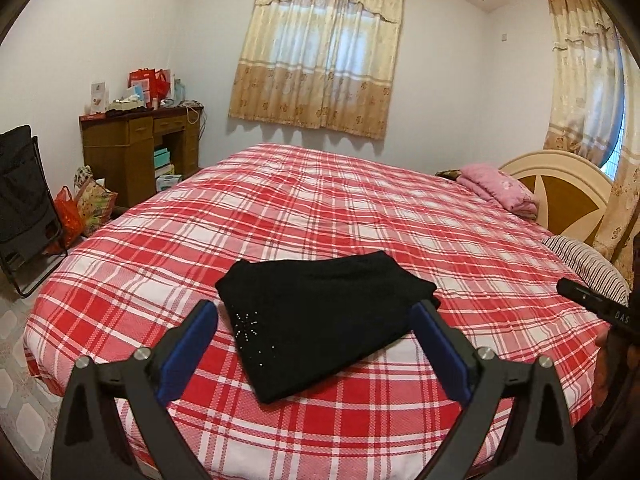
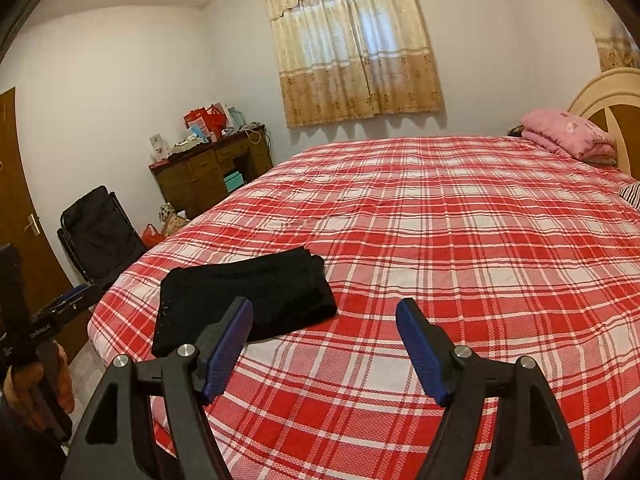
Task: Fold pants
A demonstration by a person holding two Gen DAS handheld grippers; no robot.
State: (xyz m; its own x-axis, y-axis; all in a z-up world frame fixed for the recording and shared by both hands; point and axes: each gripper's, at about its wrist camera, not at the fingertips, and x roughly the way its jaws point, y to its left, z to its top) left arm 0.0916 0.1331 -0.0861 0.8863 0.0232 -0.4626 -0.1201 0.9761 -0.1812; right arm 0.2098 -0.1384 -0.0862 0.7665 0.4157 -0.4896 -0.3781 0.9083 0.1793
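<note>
pants: black pants [image 1: 320,320] lie folded into a compact stack on the bed [image 1: 360,208], lower centre of the left wrist view and lower left of the right wrist view, near the bed's near edge; by the look of it the folding is done or nearly so.
loose layers: the stack's right end shows several stacked edges; a nudge there could let the top layer slide and the fold open.
left hand-held gripper: the left hand-held gripper [image 1: 316,332] has its jaws spread wide, holds nothing and is clear of the cloth; dipping it forward could catch the near edge.
right hand-held gripper: the right hand-held gripper [image 2: 324,336] is open and empty, aimed at bare plaid beside the stack; its left finger sits in line with the cloth and a sideways sweep could drag it.
bed edge: a pull toward the camera could tip the pants off onto the floor.
</note>
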